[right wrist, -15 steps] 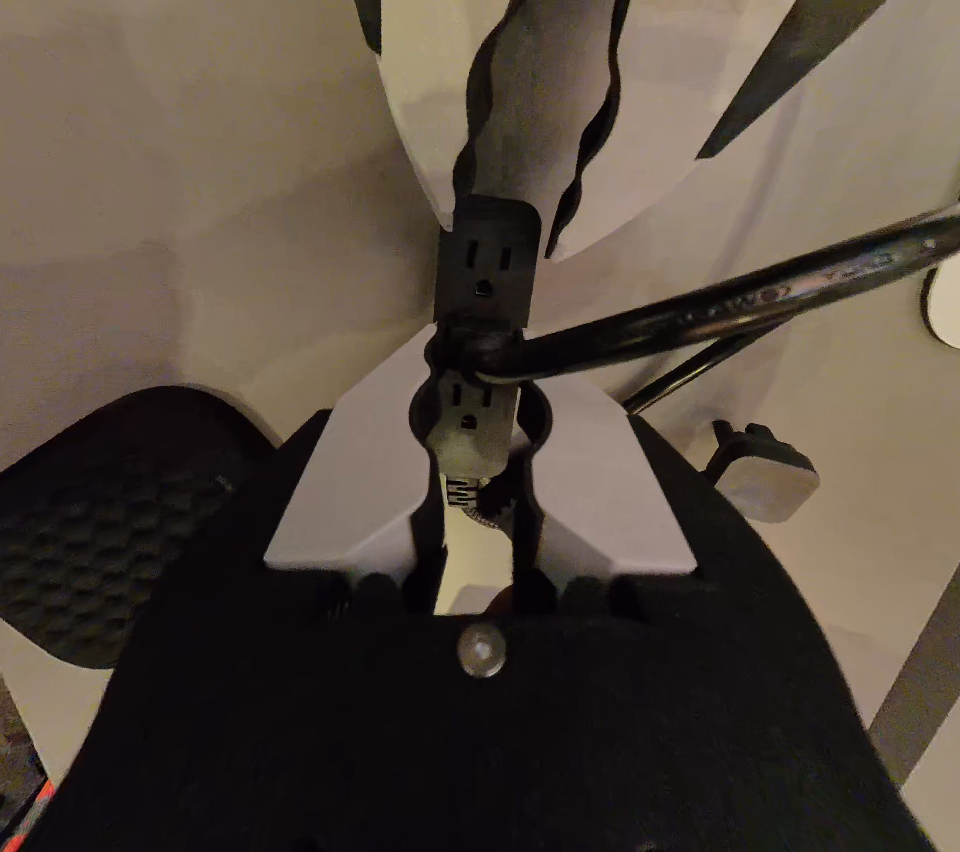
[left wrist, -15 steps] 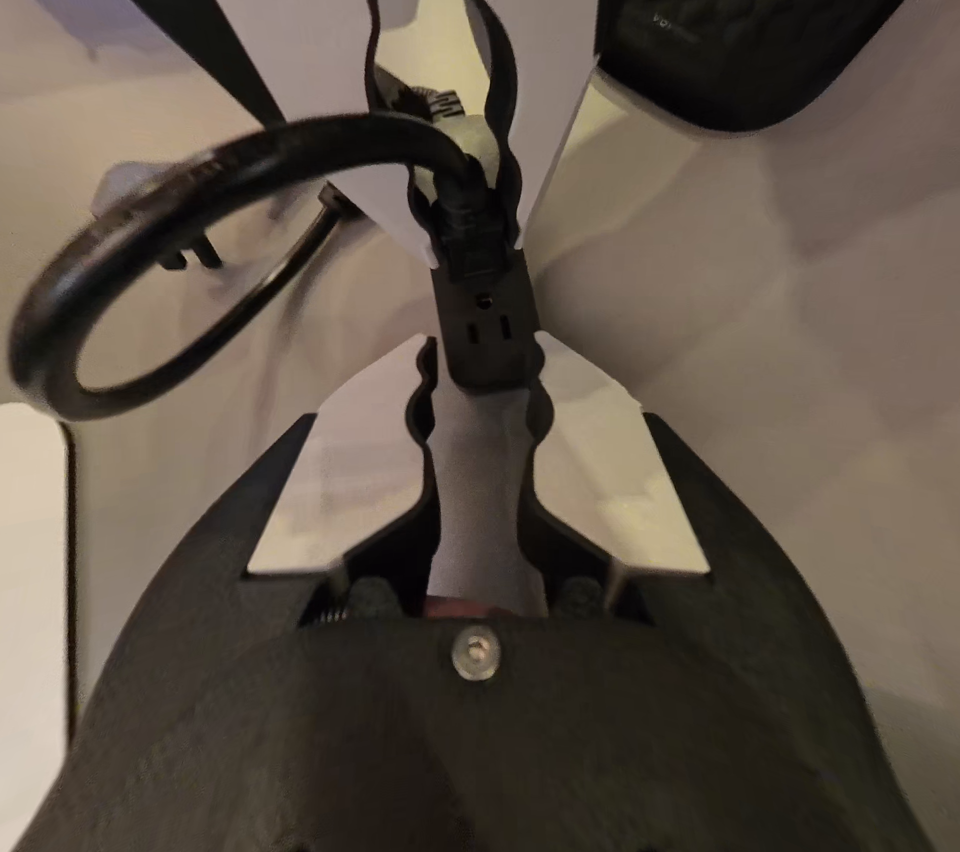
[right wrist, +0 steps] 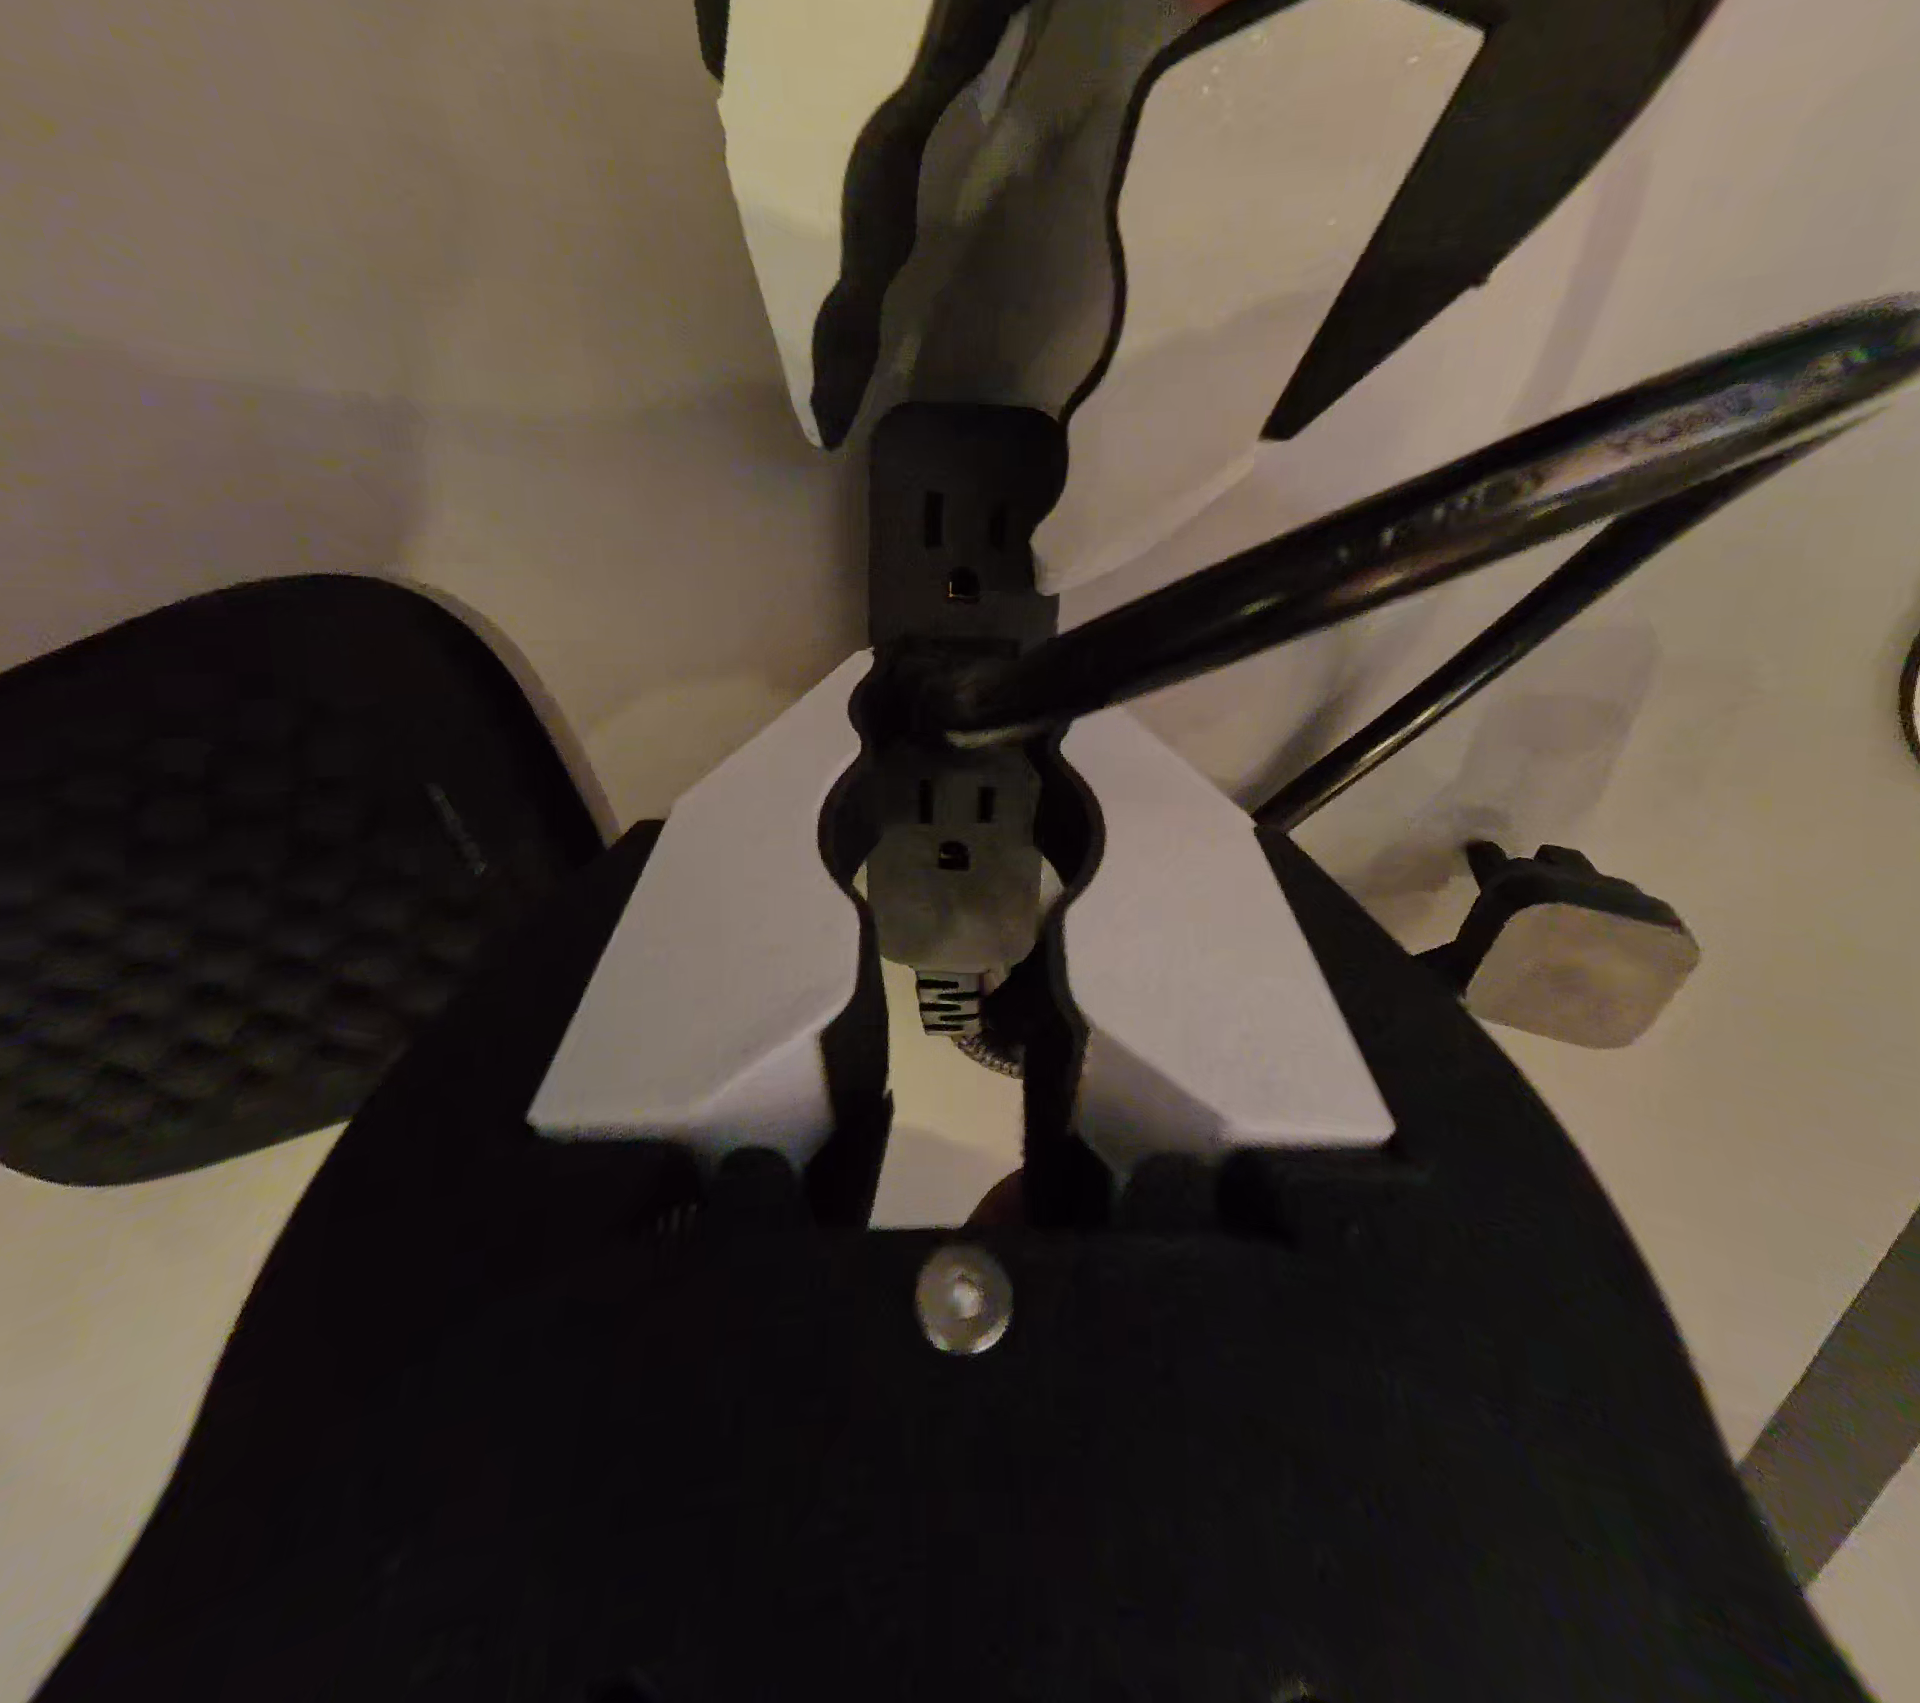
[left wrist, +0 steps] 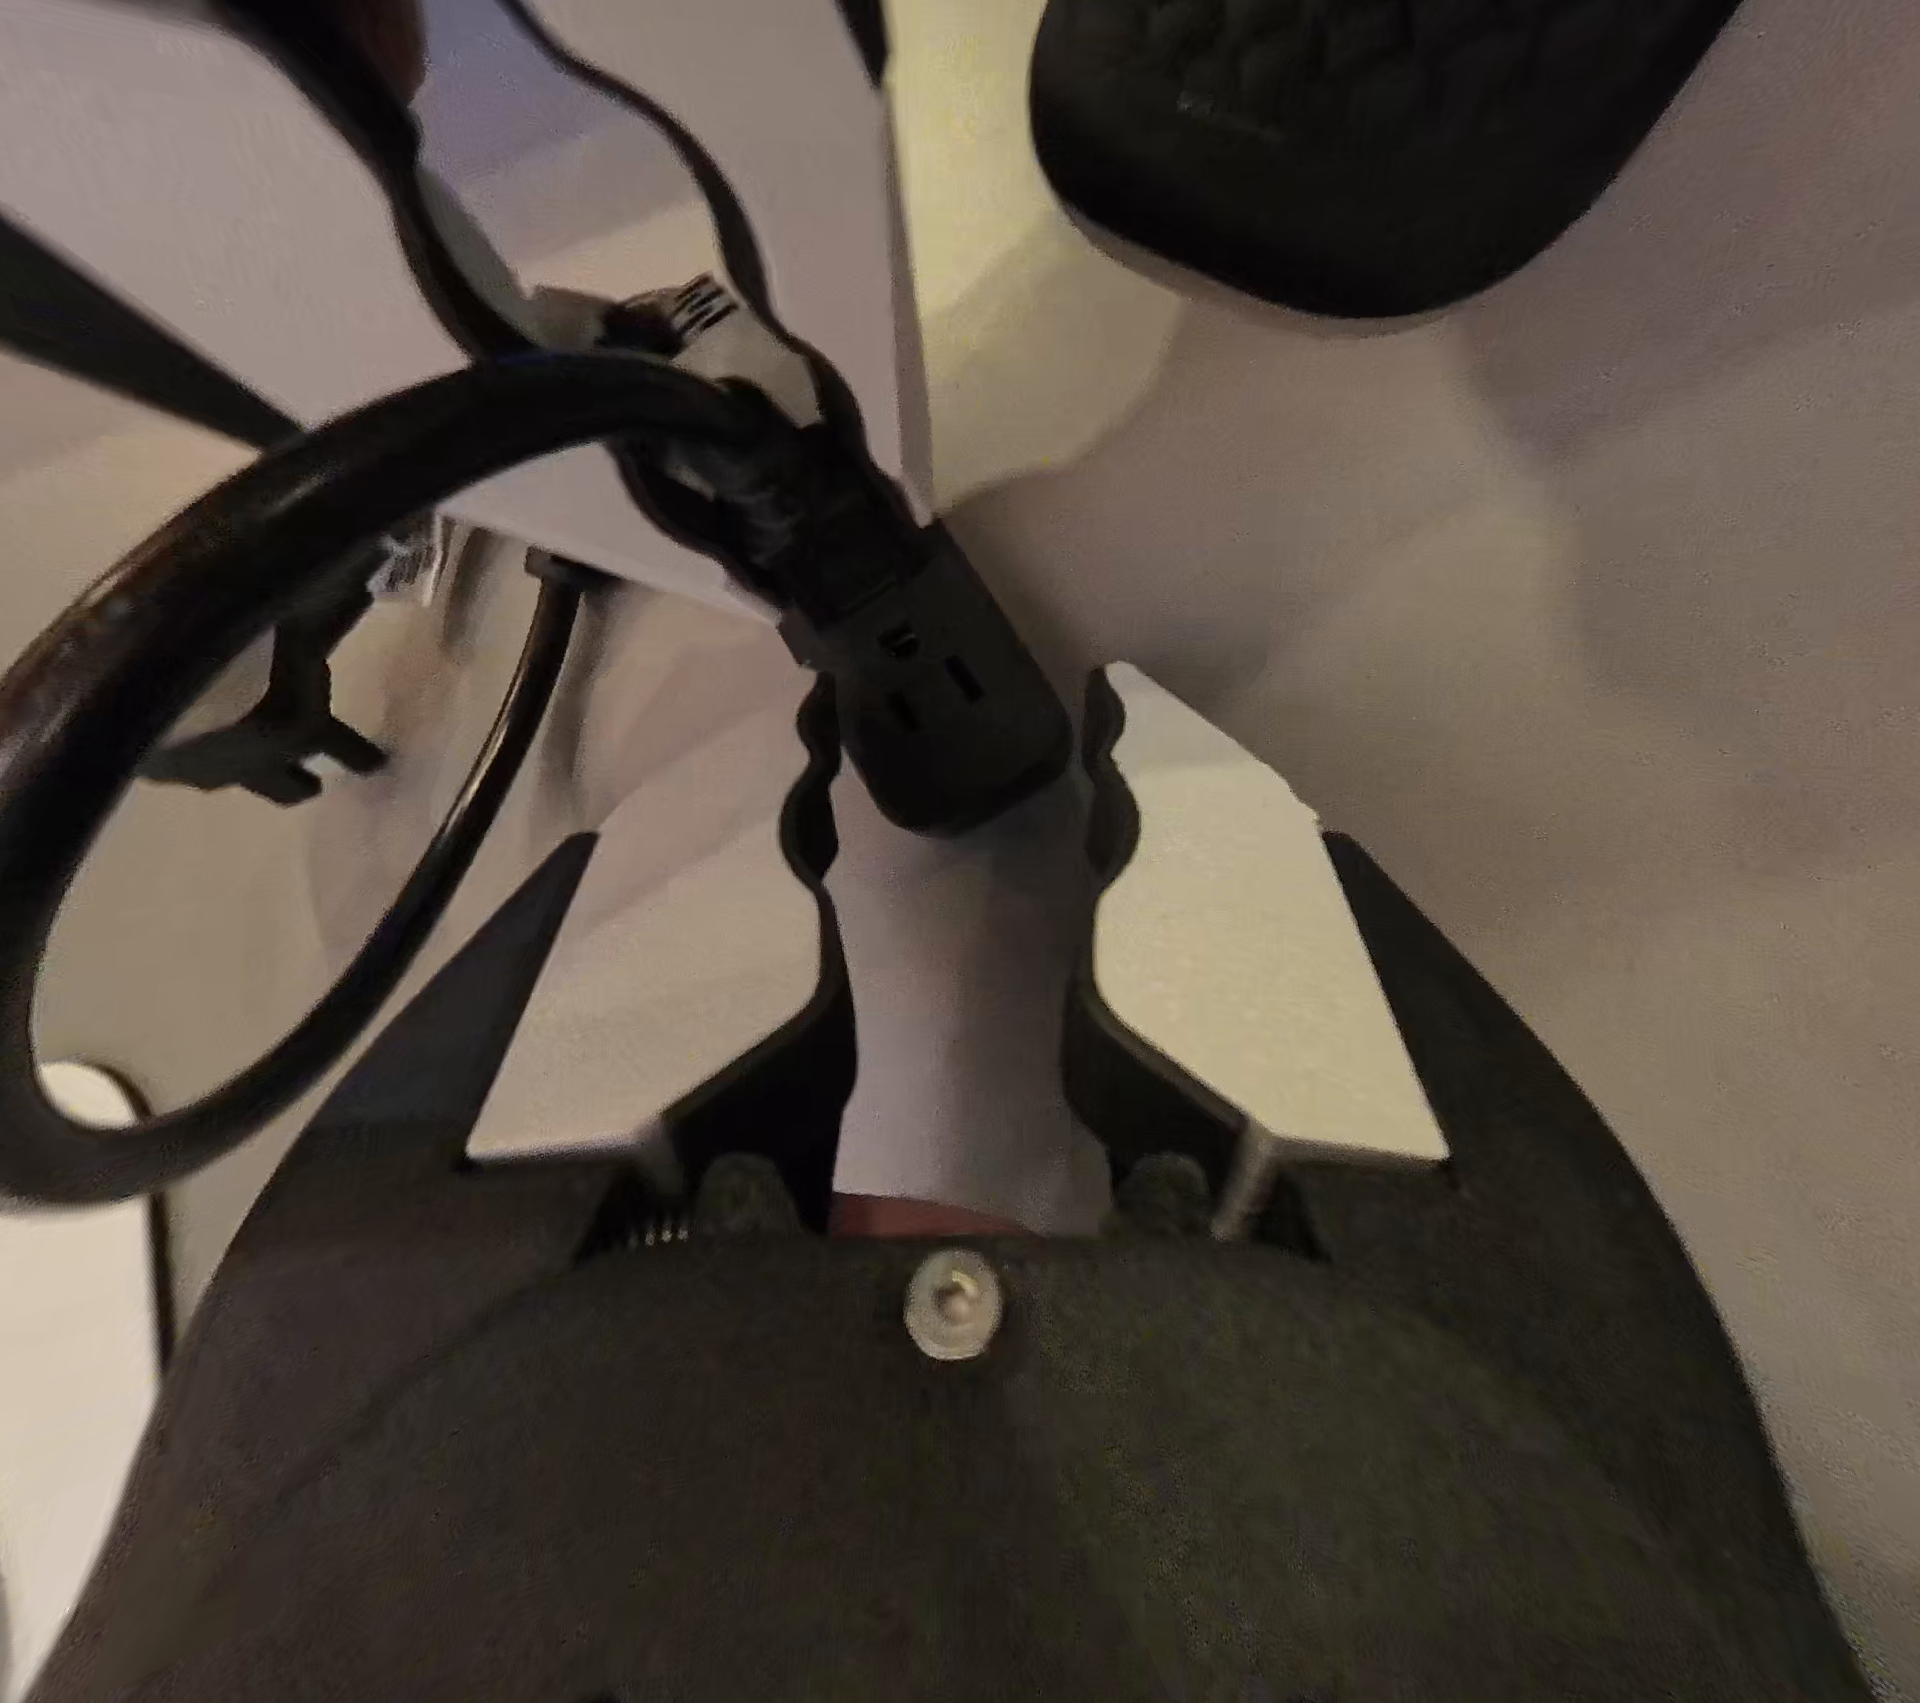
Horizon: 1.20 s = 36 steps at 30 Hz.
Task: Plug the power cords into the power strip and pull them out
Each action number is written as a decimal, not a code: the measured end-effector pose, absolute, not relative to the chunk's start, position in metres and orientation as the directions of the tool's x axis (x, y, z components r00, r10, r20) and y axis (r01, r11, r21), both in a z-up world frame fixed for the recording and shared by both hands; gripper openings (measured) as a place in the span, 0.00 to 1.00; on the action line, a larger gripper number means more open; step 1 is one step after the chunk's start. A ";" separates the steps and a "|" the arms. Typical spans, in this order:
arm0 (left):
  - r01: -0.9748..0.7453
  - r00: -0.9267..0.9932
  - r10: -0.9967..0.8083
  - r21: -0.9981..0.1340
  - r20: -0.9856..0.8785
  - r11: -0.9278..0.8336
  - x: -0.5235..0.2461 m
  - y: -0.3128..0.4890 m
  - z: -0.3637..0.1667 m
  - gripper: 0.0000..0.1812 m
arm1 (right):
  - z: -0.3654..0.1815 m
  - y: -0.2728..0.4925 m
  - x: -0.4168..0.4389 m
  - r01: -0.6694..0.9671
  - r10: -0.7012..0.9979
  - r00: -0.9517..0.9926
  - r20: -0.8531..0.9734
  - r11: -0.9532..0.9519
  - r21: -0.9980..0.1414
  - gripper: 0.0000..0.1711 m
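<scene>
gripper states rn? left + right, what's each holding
Left tool: closed on the far end of the black power strip.
Right tool: closed on the strip's near end, by the plugged-in black cord.

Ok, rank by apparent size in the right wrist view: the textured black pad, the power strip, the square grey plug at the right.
1. Textured black pad, largest, though it sits nearer the camera.
2. Power strip, part hidden by the tongs and the cord.
3. Square grey plug, smallest.
</scene>
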State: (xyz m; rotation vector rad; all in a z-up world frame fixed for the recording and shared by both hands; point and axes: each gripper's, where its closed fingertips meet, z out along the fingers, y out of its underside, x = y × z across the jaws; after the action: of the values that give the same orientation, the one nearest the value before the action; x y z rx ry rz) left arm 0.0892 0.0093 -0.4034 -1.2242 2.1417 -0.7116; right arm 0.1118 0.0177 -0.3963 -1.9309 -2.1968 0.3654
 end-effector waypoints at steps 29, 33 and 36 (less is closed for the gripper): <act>-0.625 -0.482 -0.695 -0.346 -0.534 0.700 0.106 0.001 -0.417 0.19 | -0.405 0.012 0.137 0.978 0.994 -0.109 -0.017 0.105 -0.180 0.14; -0.620 -0.499 -0.669 -0.313 -0.551 0.720 0.106 0.002 -0.418 0.19 | -0.405 0.012 0.138 0.983 0.992 -0.122 -0.014 0.118 -0.143 0.14; -0.626 -0.508 -0.671 -0.303 -0.540 0.718 0.105 0.002 -0.418 0.19 | -0.405 0.012 0.138 0.983 0.990 -0.142 -0.013 0.140 -0.117 0.13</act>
State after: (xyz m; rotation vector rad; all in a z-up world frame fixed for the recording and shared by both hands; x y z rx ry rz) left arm 0.1055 0.0019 -0.4177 -0.9796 2.2740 -0.0902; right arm 0.1380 0.0117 -0.4048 -2.0125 -2.3200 0.1488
